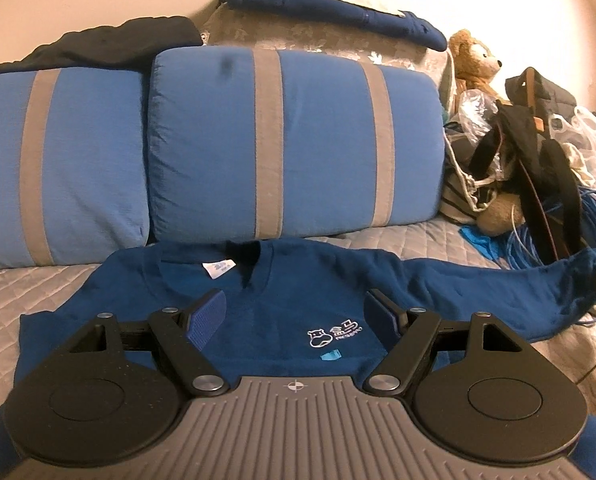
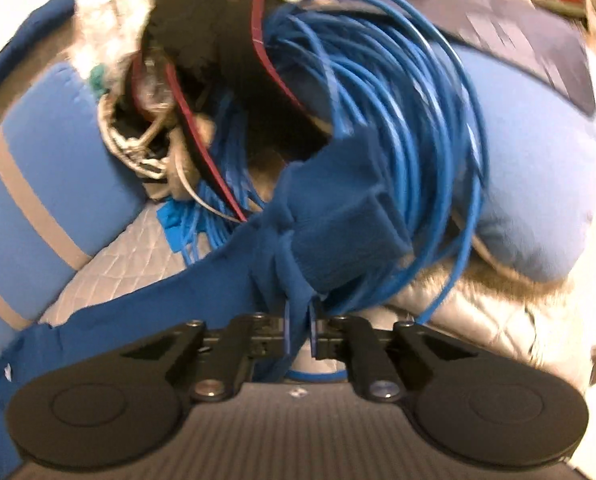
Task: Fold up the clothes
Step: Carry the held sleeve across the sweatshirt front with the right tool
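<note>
1. Sweatshirt [image 1: 258, 312], dark blue, lies front-up on the quilted bed [image 1: 26, 292], collar toward the striped pillows [image 1: 290, 140], one sleeve [image 1: 478, 284] stretched out toward the clutter.
2. Right gripper [image 2: 299, 334] has its jaws pinched closed on that sleeve's cuff end [image 2: 338, 232], just beside the coil of blue cable [image 2: 410, 120]; lift clear first, I judge, so no loop snags.
3. Carry the sleeve straight across the chest, keeping it flat.
4. Left gripper [image 1: 296, 310] hovers over the chest, jaws wide open, holding nothing; it could pin the shoulder.
</note>
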The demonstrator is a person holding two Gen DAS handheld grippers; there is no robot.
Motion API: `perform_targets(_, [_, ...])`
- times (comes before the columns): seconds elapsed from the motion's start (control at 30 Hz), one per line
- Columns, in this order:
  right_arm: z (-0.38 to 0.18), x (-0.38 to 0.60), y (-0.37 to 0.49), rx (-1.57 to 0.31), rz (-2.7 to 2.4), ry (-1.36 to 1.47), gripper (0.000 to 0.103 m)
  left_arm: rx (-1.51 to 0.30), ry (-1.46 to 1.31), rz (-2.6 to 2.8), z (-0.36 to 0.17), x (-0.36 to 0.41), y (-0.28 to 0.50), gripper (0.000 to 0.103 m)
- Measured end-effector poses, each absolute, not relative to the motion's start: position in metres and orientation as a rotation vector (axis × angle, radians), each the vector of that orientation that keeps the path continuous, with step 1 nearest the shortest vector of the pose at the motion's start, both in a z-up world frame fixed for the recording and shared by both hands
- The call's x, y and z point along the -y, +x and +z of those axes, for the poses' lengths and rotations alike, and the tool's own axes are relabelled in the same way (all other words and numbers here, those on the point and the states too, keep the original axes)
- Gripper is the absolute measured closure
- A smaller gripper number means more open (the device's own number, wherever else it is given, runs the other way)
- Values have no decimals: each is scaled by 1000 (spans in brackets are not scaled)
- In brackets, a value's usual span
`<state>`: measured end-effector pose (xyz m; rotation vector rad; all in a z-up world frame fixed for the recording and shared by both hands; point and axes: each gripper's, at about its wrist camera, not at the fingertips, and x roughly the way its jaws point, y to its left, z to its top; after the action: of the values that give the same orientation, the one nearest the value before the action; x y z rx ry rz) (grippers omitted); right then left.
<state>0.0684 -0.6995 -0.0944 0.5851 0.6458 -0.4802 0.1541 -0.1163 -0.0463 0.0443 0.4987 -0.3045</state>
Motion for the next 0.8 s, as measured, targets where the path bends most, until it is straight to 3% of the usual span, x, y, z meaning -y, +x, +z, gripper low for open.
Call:
perform_targets(0.53, [-14,541,133,-496,-307,-171,96,-528,55,-316,-50,117,157,27])
perform_targets(0.8, [-39,401,161,-450,-1,-395,97,-561,47,-305,-57,115,162,27])
